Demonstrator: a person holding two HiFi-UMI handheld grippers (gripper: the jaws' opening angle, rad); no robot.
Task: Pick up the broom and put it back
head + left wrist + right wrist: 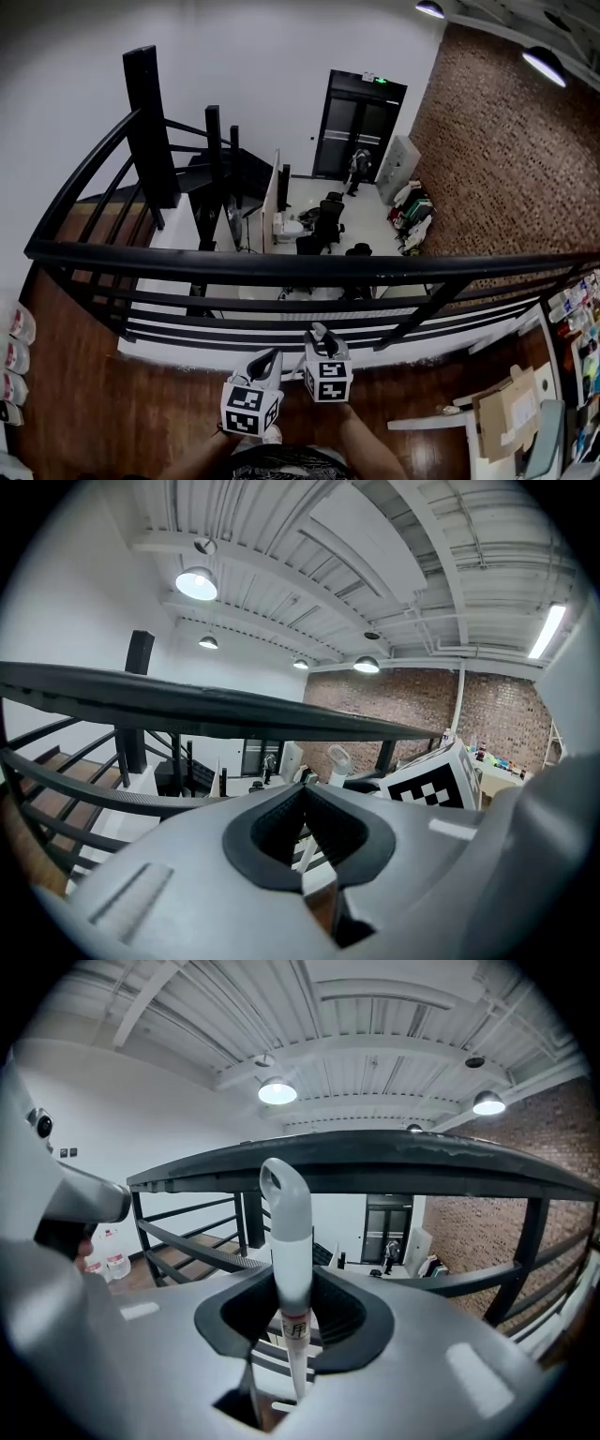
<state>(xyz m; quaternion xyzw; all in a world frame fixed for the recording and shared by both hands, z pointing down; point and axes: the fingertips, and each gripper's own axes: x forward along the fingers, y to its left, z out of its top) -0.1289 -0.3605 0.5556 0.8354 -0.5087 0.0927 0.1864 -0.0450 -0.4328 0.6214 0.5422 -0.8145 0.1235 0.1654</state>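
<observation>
Step in hand: carry phase, judged from the grip. The pick-up looks done and the put-back is not yet made.

Right gripper (292, 1290): jaws part-way closed, pads clamped on the broom handle (287, 1232). The handle stands upright through the jaws, its hanging loop above them and the shaft running down out of sight. The broom head shows in no view.

Left gripper (302, 789): jaw tips meet, with nothing between them. In the head view it sits just left of the right gripper, apart from the handle.

Location: both grippers are held near the person's body on the wooden mezzanine floor, on the near side of the black railing (281, 267). The lower floor (309, 202) lies far beyond it.

Next move, as a judgement: no hook, rack or corner for the broom appears in these views, so the storage spot must first be found. The grip must stay firm while the long handle is steered clear of the railing's top bar, which crosses just beyond the loop in the right gripper view. A swing of the unseen broom head is the likely hazard.

Containers:
- Cardboard box (506, 405), near right, by a white table (427, 422); flaps open, contents not discernible.
- Shelf (583, 323) at the right edge, stocked with bottles; labels too small to read.
- Jugs (17, 352) at the left edge, white, stacked along the floor; fill not discernible.
</observation>
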